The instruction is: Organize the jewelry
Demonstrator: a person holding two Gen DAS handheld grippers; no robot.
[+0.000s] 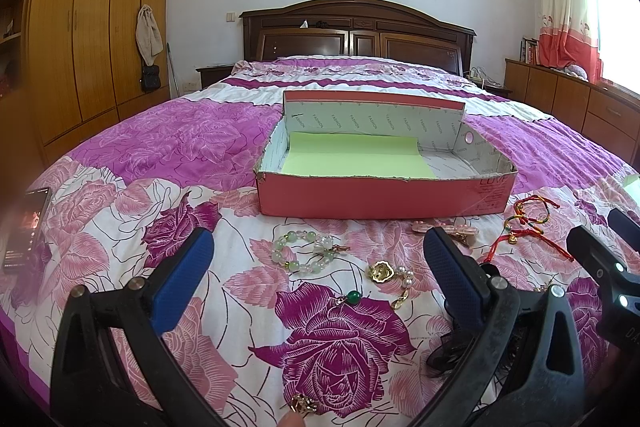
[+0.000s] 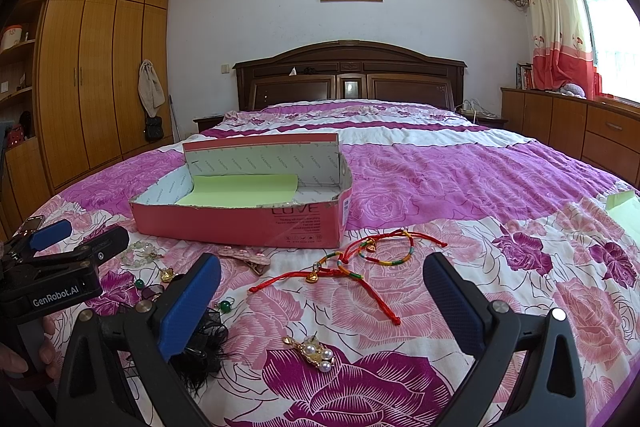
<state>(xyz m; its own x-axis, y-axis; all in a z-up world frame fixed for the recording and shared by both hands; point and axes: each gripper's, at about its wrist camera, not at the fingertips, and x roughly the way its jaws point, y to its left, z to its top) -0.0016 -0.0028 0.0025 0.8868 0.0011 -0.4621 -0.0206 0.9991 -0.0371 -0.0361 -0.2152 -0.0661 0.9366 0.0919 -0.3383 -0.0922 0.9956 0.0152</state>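
Note:
An open pink shoebox lined with green paper stands on the floral bedspread. Jewelry lies in front of it: a green bead bracelet, a gold and pearl piece, a green stone earring, red cord bracelets, a pink hair clip and a pearl brooch. My left gripper is open and empty over the bead bracelet and earring. My right gripper is open and empty over the cord bracelets and brooch.
A phone lies at the bed's left edge. A black feathery piece sits by my right gripper's left finger. A green sheet lies at the right. A wardrobe stands left, cabinets right, the headboard behind.

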